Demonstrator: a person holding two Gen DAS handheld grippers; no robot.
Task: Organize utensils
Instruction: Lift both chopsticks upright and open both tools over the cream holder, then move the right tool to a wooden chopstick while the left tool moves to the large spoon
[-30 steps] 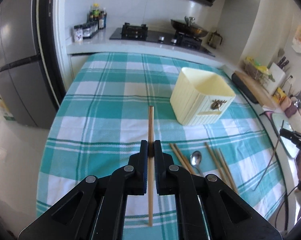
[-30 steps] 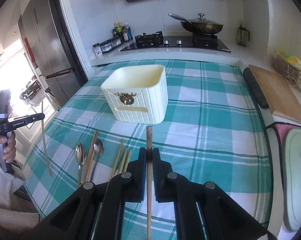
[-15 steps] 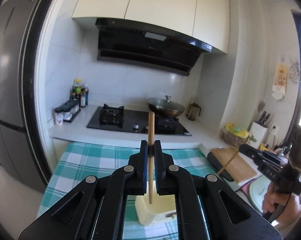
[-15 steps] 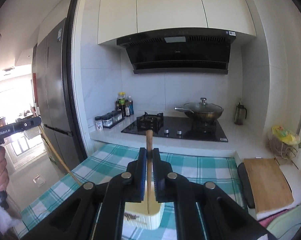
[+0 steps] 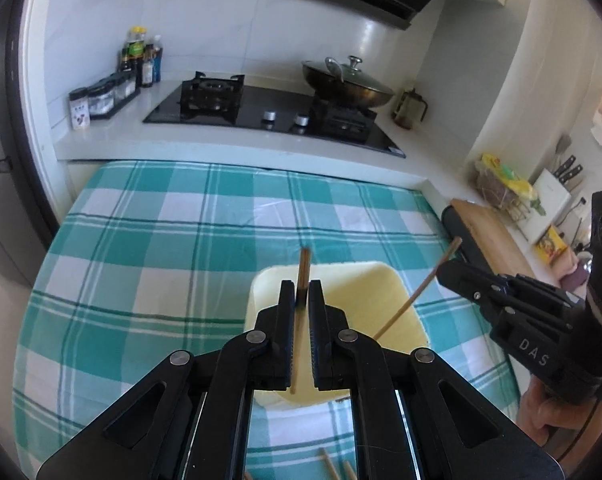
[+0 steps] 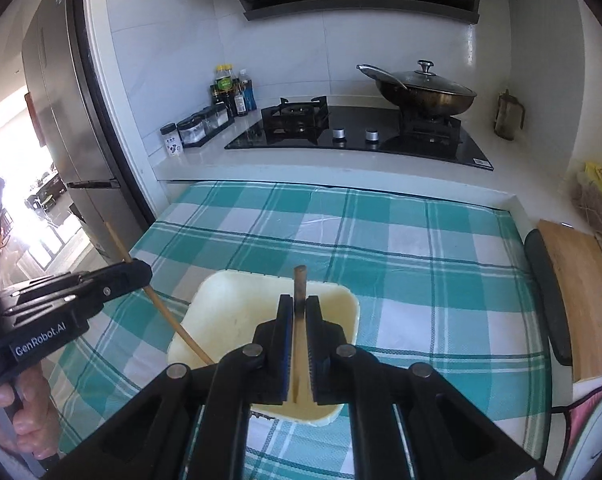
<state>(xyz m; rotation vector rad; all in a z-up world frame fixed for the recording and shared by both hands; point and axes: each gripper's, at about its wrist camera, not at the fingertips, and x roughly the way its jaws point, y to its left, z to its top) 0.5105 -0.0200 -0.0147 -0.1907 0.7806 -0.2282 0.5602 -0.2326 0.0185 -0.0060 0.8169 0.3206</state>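
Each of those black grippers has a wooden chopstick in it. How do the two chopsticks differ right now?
In the left wrist view, the left gripper's chopstick stands nearly straight, while the right gripper's chopstick slants diagonally.

The left chopstick's lower end sits near the cream bin's front wall; the right one's tip points in from the bin's right side.

Both are plain wood, clamped mid-length, lower ends over the bin.

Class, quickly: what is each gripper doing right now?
Left gripper: closed on a chopstick above the yellow bin.
Right gripper: closed on another chopstick.
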